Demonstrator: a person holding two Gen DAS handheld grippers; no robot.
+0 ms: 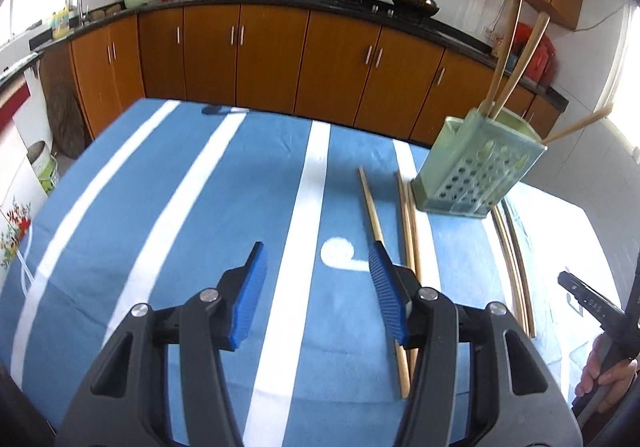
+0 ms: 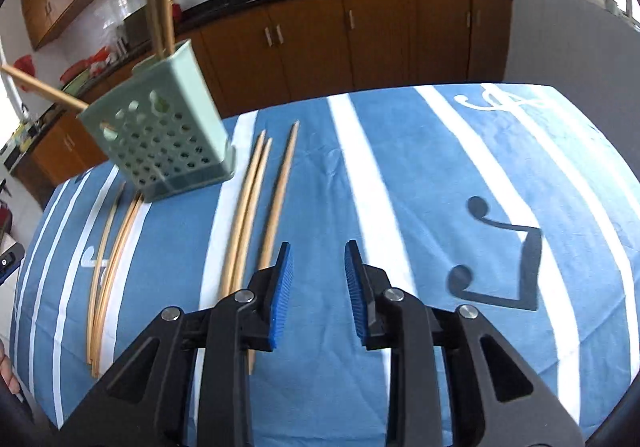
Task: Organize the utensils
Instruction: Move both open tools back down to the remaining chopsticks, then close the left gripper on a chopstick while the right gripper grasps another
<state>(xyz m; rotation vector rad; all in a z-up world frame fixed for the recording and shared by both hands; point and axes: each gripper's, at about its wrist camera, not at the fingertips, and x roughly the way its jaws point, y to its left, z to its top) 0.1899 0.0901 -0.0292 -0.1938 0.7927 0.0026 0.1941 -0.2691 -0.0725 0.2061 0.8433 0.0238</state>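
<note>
Left gripper (image 1: 318,289): jaws apart, empty, above the striped cloth (image 1: 160,247) on the counter. Right gripper (image 2: 318,287): jaws apart, empty. Green holder (image 2: 160,139) stands ahead-left of the right jaws, with chopsticks already upright in it (likely the sorting target). Loose chopsticks (image 2: 256,207) lie flat just left of the right jaws; one (image 1: 384,259) runs under the left gripper's right jaw. More sticks (image 2: 108,259) lie farther left. Open jaws suggest the next pick.

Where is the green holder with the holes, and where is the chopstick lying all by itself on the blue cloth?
green holder (image 2: 172,143): right wrist view, on its holed front wall.
lone chopstick (image 2: 282,183): right wrist view, on the middle of its shaft.
</note>
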